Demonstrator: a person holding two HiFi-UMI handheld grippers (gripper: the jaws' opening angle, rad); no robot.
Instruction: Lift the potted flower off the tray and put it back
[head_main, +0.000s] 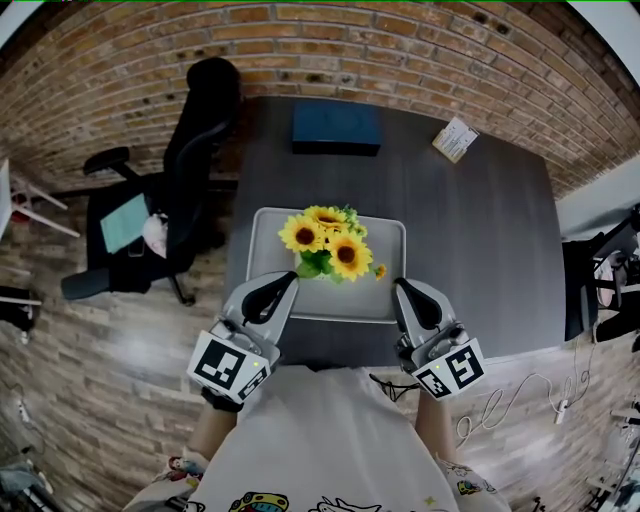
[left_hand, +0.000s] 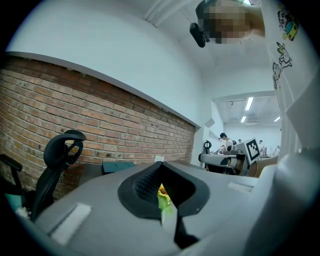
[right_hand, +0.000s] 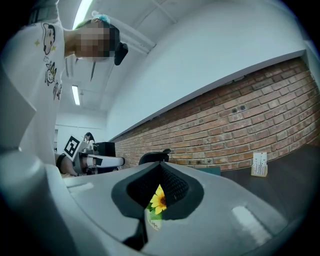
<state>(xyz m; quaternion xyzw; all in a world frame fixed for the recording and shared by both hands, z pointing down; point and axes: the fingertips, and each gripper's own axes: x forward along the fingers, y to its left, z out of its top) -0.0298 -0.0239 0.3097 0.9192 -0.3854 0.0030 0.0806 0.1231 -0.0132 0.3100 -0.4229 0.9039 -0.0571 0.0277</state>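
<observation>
Both clenched empty: left hand-held gripper (head_main: 288, 284), right hand-held gripper (head_main: 401, 286); only head view shows tray (head_main: 261, 245) (under potted flower (head_main: 326, 241)).

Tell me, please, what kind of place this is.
Probably an office or lab: a dark desk against a brick wall, with a black office chair beside it.

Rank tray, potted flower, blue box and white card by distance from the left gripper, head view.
1. tray: its near-left edge is beside the left gripper.
2. potted flower: mid-tray, ahead and to the right.
3. blue box: far side, centre.
4. white card: far side, right.
</observation>
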